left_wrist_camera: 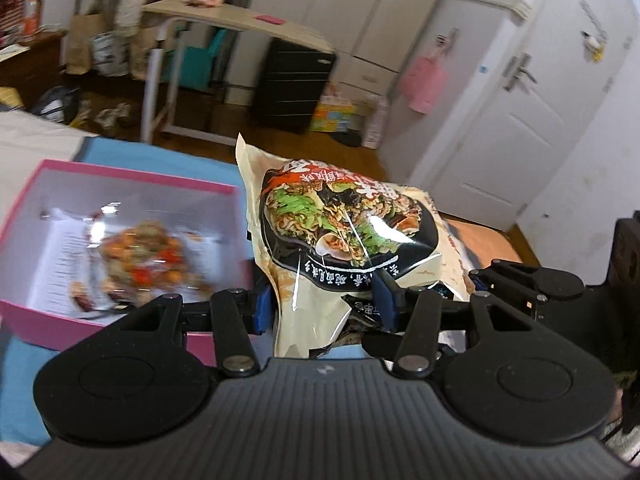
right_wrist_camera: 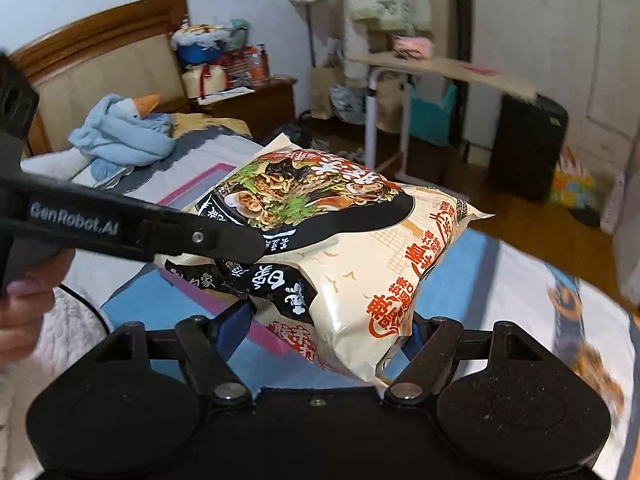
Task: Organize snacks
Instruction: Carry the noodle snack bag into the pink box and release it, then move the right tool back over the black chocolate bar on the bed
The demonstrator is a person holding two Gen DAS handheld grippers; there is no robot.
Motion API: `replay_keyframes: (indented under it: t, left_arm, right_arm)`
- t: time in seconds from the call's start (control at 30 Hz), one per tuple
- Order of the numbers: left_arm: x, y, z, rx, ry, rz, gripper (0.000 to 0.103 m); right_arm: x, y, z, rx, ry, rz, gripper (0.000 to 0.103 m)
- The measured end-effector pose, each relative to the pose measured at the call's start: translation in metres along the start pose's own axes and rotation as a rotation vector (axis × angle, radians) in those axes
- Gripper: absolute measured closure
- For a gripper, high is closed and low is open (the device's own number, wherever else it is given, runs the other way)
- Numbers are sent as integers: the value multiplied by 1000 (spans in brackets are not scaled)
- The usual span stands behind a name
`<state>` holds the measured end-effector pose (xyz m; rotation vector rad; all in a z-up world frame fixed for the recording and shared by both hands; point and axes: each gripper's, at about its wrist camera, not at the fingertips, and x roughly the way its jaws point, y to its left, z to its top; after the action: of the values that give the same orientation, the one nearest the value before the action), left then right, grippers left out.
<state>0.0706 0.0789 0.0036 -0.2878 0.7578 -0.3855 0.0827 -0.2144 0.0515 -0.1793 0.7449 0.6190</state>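
Both claws are clenched on one noodle packet [left_wrist_camera: 344,240] — left claw [left_wrist_camera: 324,304], right claw [right_wrist_camera: 332,328] — held in the air just right of the pink box [left_wrist_camera: 120,176]. I'd keep it level, then release together over the box.

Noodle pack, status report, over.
Both tongs, left and right, shut on noodle pack. Pack aloft beside pink box; one pack already inside. Path clear.

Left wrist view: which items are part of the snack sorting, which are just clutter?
In play:
- cream plastic noodle packet, gripped by the left gripper and the right gripper
- pink cardboard box
- blurred snack packet inside the box

Clutter:
- beige folding table
- black ribbed cabinet
- white door
- blue goose plush
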Motion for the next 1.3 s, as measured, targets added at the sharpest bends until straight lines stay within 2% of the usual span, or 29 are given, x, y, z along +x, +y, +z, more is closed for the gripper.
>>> replay_keyframes:
  t: [0.23, 0.43, 0.63, 0.77, 0.93, 1.07, 1.17, 1.3]
  left_arm:
    - [-5, 76, 15, -50, -3, 104, 54]
    - [10, 130, 18, -102, 30, 177, 55]
    - [31, 153, 21, -105, 94, 236, 55]
    - [40, 168, 18, -170, 122, 282, 54]
    - [45, 183, 15, -203, 117, 393, 49]
    - [50, 186, 13, -166, 117, 518, 44]
    - [42, 181, 14, -167, 76, 601, 44]
    - [28, 166, 18, -160, 33, 590, 44]
  right_arm:
    - [64, 38, 31, -45, 7, 94, 24]
    - [117, 54, 36, -53, 44, 159, 24]
    - [154, 60, 39, -46, 106, 208, 24]
    - [174, 68, 42, -79, 140, 226, 24]
    - [196, 81, 47, -71, 166, 253, 23]
    - [203, 96, 45, -160, 180, 224, 23]
    - [192, 92, 46, -174, 187, 199, 22]
    - [150, 71, 50, -199, 168, 215, 18]
